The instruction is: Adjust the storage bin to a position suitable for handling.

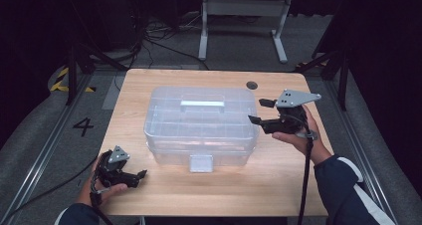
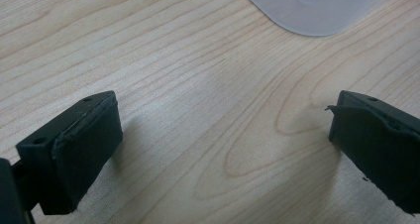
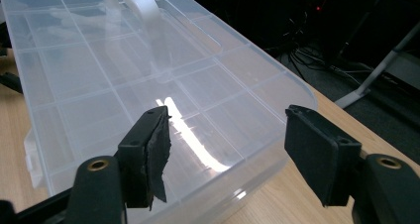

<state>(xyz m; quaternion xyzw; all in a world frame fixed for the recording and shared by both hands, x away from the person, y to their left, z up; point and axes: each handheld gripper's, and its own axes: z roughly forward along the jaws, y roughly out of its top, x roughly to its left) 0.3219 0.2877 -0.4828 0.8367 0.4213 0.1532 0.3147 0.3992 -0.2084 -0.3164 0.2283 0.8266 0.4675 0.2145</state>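
A clear plastic storage box (image 1: 201, 125) with a white carry handle (image 1: 202, 104) and a front latch (image 1: 201, 163) stands shut in the middle of the wooden table (image 1: 278, 185). My right gripper (image 1: 260, 111) hovers at the box's right end, jaws open and pointing at it, nothing between them. In the right gripper view the box lid (image 3: 124, 80) with its divided compartments lies just beyond the open gripper (image 3: 225, 144). My left gripper (image 1: 141, 174) rests low near the table's front left corner, open and empty; the left gripper view has the gripper (image 2: 223, 135) over bare wood, a corner of the box (image 2: 317, 6) at the top.
A dark round grommet (image 1: 252, 85) sits at the table's back right. Beyond the table stand a white desk frame (image 1: 244, 21), cables on the floor and black stands. A floor marking "4" (image 1: 83, 126) lies to the left.
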